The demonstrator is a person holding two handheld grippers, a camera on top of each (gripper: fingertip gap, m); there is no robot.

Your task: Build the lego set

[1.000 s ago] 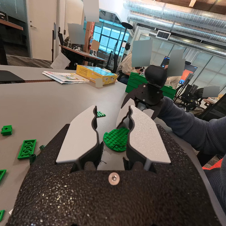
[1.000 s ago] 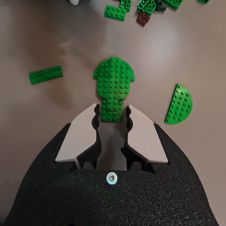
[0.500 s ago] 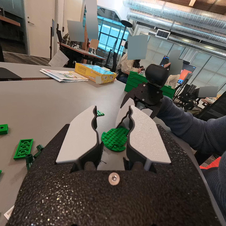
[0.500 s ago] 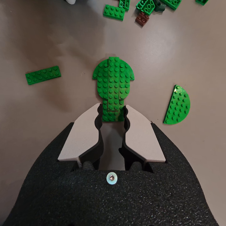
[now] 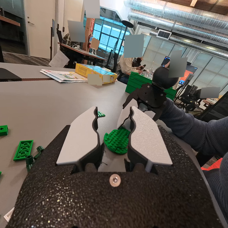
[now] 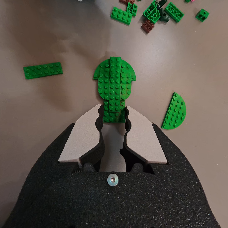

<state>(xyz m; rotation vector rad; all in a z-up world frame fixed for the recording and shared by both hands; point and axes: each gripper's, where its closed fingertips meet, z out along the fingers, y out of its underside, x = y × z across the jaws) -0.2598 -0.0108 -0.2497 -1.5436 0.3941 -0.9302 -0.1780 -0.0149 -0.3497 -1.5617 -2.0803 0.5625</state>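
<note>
A flat green plate assembly (image 6: 114, 83), rounded at the far end and narrow at the near end, lies on the grey table (image 6: 61, 111). My right gripper (image 6: 113, 108) is shut on its narrow near end, one finger touching each side. In the left wrist view the same assembly (image 5: 117, 139) shows low between the fingers of my left gripper (image 5: 113, 109), which is open and empty above the table. The right gripper's black body (image 5: 150, 97) faces it from the far side, held by a dark-sleeved arm (image 5: 191, 129).
A green half-round plate (image 6: 175, 112) lies to the right and a long green plate (image 6: 42, 70) to the left. A pile of loose green and brown bricks (image 6: 154, 13) lies beyond. A yellow box (image 5: 96, 74), a booklet (image 5: 64, 76) and a green crate (image 5: 138, 82) stand far back. Tip to tip, the grippers are about 12 cm apart. My right gripper's tips are some 8 cm from the green half-round plate (image 6: 175, 112).
My right gripper's fingers have closed in from either side onto the narrow end of the assembly. My left gripper has stayed open and barely shifted.
</note>
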